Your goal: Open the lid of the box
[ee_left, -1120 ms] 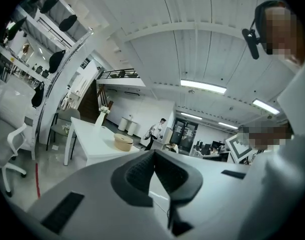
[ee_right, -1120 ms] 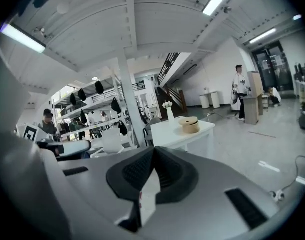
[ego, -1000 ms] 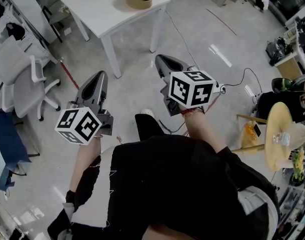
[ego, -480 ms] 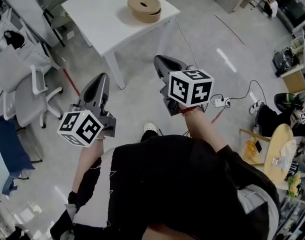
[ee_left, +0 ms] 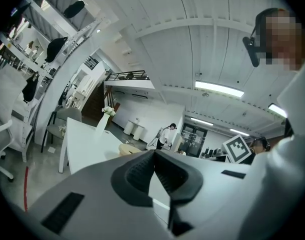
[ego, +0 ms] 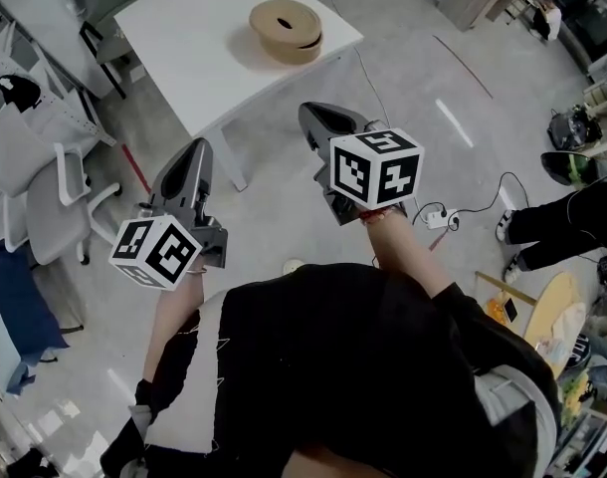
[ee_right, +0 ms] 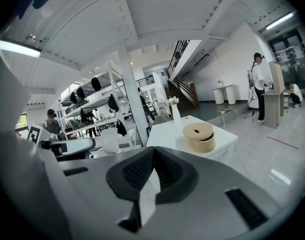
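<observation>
here the round tan box (ego: 286, 30), its lid on and a small hole in the top, sits on the white table (ego: 194, 63), well ahead of both grippers. the left gripper (ego: 194, 152) and the right gripper (ego: 318, 119) hang over the grey floor (ego: 274, 192), each with its jaws pressed together and nothing between them. each marker cube (ego: 376, 168) bears black-and-white square code patterns. a white vase of flowers (ee_right: 175, 115) stands further along the table.

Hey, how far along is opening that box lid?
Done: nothing; the lid sits on the round box on the white table. In hand: nothing; left gripper and right gripper are shut, empty, short of the table. To do: reach the box, lift the lid.
</observation>
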